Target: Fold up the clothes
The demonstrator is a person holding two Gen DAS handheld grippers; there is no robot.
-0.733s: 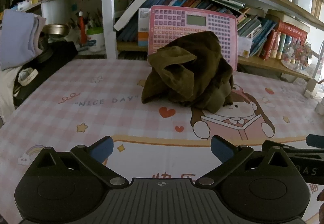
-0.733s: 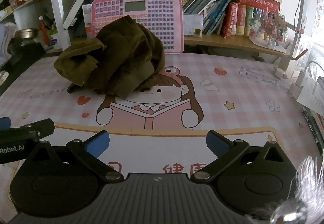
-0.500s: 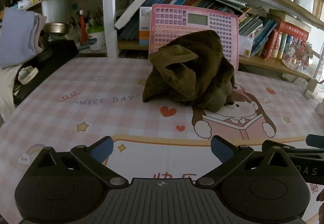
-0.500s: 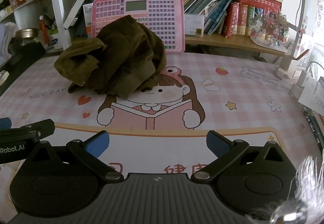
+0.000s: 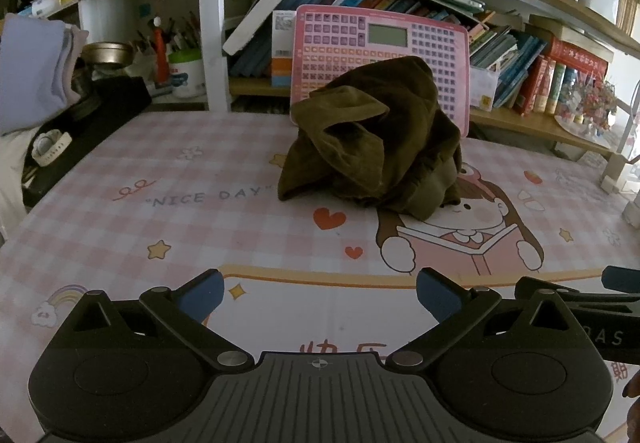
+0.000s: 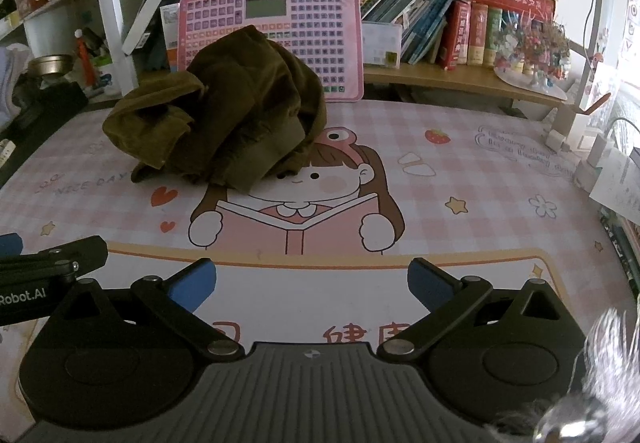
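A crumpled olive-brown garment (image 5: 376,139) lies in a heap on the pink checked desk mat (image 5: 160,211), toward the back centre. It also shows in the right wrist view (image 6: 224,119), left of centre. My left gripper (image 5: 318,295) is open and empty, low over the mat's front edge, well short of the garment. My right gripper (image 6: 312,283) is open and empty too, level with the left one. Each gripper's side shows at the edge of the other's view.
A pink toy keyboard tablet (image 5: 380,51) leans on the bookshelf right behind the garment. Books (image 6: 460,27) fill the shelf. A black case with a white watch (image 5: 52,147) and folded lilac cloth (image 5: 32,71) sit at the left. Chargers and papers (image 6: 600,163) lie at the right edge.
Both views have crept slightly forward and up toward the garment. The garment has not moved and both grippers stay open.
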